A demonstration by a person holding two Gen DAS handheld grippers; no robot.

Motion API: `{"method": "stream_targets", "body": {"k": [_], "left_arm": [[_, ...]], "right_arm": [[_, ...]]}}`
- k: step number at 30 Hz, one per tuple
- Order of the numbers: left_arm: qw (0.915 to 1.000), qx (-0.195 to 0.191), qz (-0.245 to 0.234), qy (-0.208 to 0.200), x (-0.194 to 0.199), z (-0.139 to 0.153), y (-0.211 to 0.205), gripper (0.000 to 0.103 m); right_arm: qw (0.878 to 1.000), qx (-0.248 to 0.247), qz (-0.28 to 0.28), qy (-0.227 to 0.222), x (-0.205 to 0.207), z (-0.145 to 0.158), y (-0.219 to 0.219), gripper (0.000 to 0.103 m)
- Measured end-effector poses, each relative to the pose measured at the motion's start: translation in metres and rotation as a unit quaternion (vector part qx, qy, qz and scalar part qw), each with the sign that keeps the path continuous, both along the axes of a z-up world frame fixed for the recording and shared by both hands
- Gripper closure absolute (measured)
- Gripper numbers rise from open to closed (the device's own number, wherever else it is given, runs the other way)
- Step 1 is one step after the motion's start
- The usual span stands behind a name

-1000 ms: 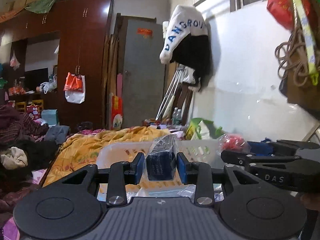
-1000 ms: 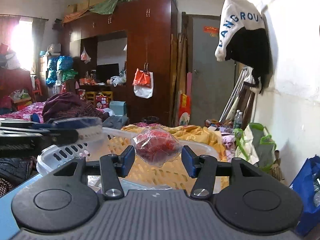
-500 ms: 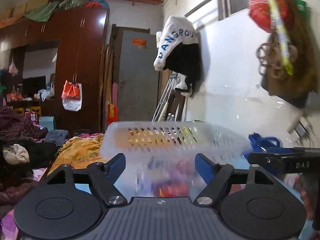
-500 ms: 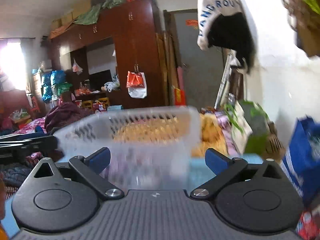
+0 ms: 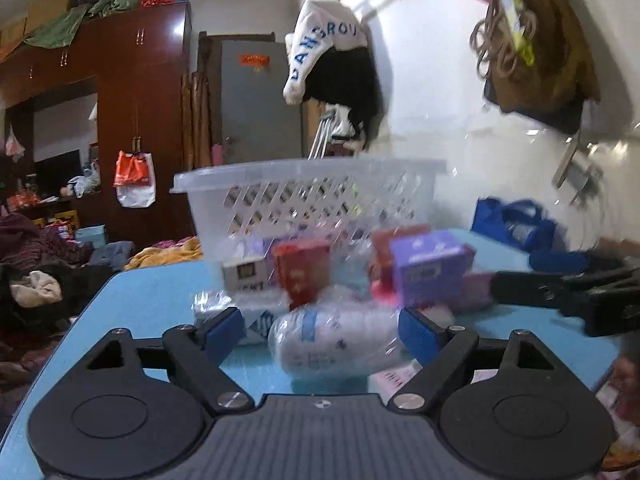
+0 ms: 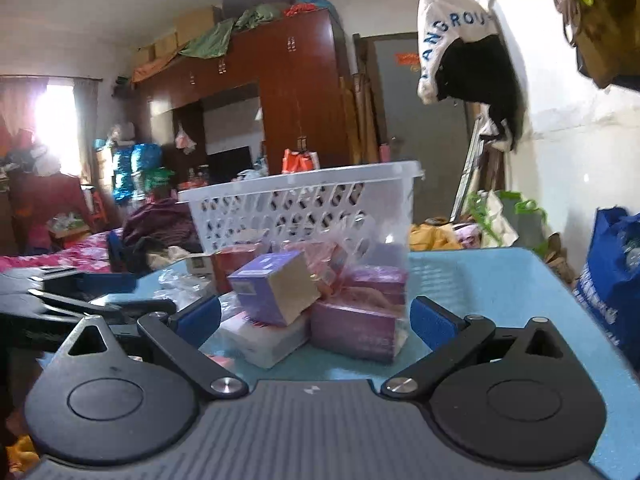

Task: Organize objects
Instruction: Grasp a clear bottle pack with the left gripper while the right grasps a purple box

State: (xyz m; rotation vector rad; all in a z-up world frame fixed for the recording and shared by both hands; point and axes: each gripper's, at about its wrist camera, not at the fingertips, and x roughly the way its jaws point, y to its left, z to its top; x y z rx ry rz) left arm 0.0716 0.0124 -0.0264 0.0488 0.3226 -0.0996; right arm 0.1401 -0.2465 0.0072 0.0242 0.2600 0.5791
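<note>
A white slotted basket [image 5: 312, 196] stands at the back of the blue table [image 5: 152, 292]; it also shows in the right wrist view [image 6: 304, 208]. A pile of small wrapped items lies in front of it: a purple box [image 5: 430, 266], a red box [image 5: 302, 274] and a white item in clear plastic [image 5: 332, 340]. My left gripper [image 5: 322, 330] is open, its blue pads either side of the white item. My right gripper [image 6: 316, 320] is open and low over the table, facing the purple box [image 6: 272, 286] and a pink box [image 6: 354, 330].
A blue bag [image 6: 612, 276] stands right of the table. A white wall [image 5: 460, 112] with hanging clothes and bags runs along the right. A bed with piled clothes [image 5: 36, 264] lies left. Each gripper shows at the edge of the other's view [image 5: 572, 296] [image 6: 60, 296].
One second ago each gripper held a wrapped item above the basket. Both have let go, opened wide and dropped to table height in front of the pile.
</note>
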Motion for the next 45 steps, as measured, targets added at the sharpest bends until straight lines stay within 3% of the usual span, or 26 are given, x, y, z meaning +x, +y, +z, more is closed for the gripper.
{"method": "stream_targets", "body": {"k": [4, 7, 16, 21, 25, 28, 33, 40, 45], "left_arm": [[0.9999, 0.001, -0.001, 0.016, 0.005, -0.009, -0.001, 0.014], [0.9999, -0.006, 0.008, 0.011, 0.004, -0.013, 0.002, 0.029], [0.9995, -0.028, 0.012, -0.004, -0.003, -0.009, 0.02, 0.029], [0.9995, -0.03, 0.009, -0.005, -0.003, -0.009, 0.023, 0.029], [0.9994, -0.033, 0.007, -0.011, -0.005, -0.009, 0.024, 0.029], [0.9991, -0.037, 0.007, -0.02, -0.007, -0.008, 0.025, 0.029], [0.9988, -0.04, 0.007, -0.025, -0.008, -0.007, 0.028, 0.029], [0.9986, -0.042, 0.003, -0.031, -0.009, -0.007, 0.027, 0.029], [0.9984, -0.043, 0.003, -0.037, -0.01, -0.006, 0.027, 0.029]], "right_arm": [[1.0, -0.005, 0.004, 0.0, 0.002, -0.001, 0.004, 0.0], [1.0, -0.016, 0.014, -0.006, 0.0, -0.001, 0.014, 0.0], [0.998, -0.062, 0.022, -0.004, 0.026, 0.011, 0.047, 0.004], [0.995, -0.092, 0.025, 0.014, 0.038, 0.004, 0.06, 0.017], [0.994, -0.108, 0.008, -0.008, 0.031, 0.002, 0.061, 0.024], [0.995, -0.099, 0.008, -0.017, 0.026, 0.002, 0.057, 0.039], [0.997, -0.08, 0.008, -0.014, 0.029, 0.006, 0.051, 0.04], [0.998, -0.035, 0.004, -0.053, 0.018, 0.009, 0.039, 0.04], [0.998, 0.0, 0.0, -0.055, 0.018, 0.01, 0.028, 0.04]]}}
